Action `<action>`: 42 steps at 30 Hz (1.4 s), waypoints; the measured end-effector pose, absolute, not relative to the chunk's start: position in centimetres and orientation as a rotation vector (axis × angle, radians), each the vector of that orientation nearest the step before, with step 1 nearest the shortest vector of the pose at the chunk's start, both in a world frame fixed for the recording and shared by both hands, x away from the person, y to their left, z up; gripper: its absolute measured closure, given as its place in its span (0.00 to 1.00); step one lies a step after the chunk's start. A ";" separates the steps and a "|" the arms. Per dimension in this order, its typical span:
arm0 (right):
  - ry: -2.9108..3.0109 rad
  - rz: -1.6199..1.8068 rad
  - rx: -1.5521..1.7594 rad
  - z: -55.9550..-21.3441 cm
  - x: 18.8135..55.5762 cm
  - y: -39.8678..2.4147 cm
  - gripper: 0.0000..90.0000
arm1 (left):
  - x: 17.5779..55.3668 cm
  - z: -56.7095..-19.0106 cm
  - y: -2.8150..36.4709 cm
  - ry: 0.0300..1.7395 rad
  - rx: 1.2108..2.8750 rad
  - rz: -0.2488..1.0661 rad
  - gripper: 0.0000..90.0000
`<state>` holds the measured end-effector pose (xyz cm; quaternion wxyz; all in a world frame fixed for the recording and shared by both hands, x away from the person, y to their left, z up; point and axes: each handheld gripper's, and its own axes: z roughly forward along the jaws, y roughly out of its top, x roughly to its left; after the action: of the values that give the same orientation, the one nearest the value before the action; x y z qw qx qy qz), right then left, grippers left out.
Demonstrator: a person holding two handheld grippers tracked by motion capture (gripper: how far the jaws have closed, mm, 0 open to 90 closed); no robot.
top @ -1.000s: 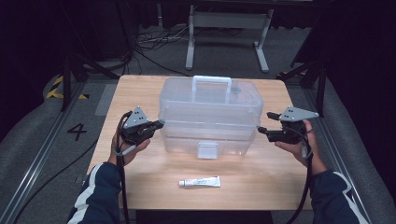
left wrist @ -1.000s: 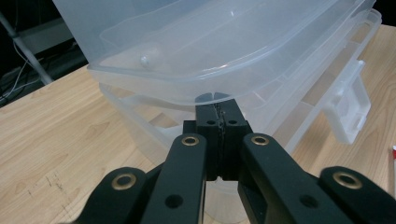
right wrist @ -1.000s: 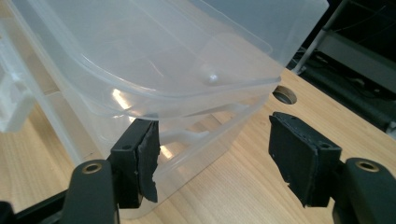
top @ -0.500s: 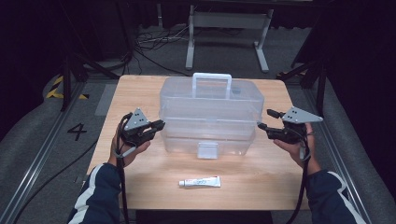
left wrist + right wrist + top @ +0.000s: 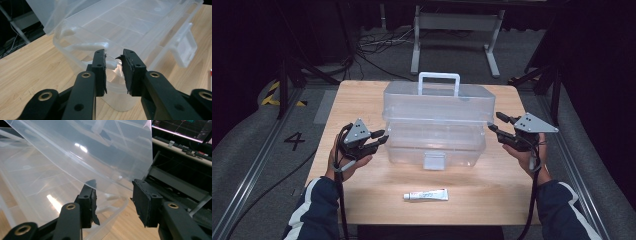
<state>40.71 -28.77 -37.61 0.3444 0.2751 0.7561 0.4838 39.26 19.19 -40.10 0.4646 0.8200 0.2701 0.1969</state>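
A clear plastic box (image 5: 437,145) with a white carry handle (image 5: 439,77) stands mid-table, its lid (image 5: 437,102) lifted off the base at the front. My left gripper (image 5: 382,139) is at the box's left end. In the left gripper view its jaws (image 5: 114,53) stand narrowly apart, pinching the box's rim (image 5: 112,63). My right gripper (image 5: 498,122) is at the lid's right corner. In the right gripper view it (image 5: 113,187) is open wide, the lid's edge (image 5: 75,165) passing between the jaws and resting by the left one.
A small white tube (image 5: 426,195) lies on the wooden table (image 5: 362,100) near the front edge, ahead of the box's front latch (image 5: 434,161). Metal stand legs and cables are on the floor beyond the table.
The lid has risen off the base, and the right gripper has moved up slightly at its corner. The left gripper has stayed at the box's left end.
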 end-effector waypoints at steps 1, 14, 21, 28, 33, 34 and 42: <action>1.958 1.259 0.712 -37.6 40.8 -28.7 0.62 | 39.2 -40.1 19.2 0.655 2.016 0.478 0.80; 1.899 1.300 0.673 -37.0 41.2 -28.1 0.76 | 38.4 -40.0 18.8 0.609 2.032 0.441 0.70; 1.854 1.337 0.746 -36.6 41.8 -28.0 0.78 | 38.3 -40.2 18.2 0.567 2.045 0.410 0.67; 1.801 1.312 0.772 -36.1 42.0 -27.5 0.81 | 38.1 -40.1 17.7 0.540 2.059 0.407 0.67; 1.777 1.292 0.781 -35.9 42.0 -27.2 0.82 | 38.0 -40.1 17.2 0.522 2.068 0.396 0.67; 1.773 1.283 0.787 -35.8 42.1 -27.0 0.83 | 38.0 -40.0 16.9 0.514 2.072 0.392 0.67; 1.740 1.249 0.823 -35.0 42.7 -26.5 0.85 | 38.0 -40.0 15.1 0.461 2.103 0.388 0.62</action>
<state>42.69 -26.47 -35.05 0.4111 0.3268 0.6912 0.4964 38.00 15.13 -40.00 0.4591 0.8540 0.1872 0.1577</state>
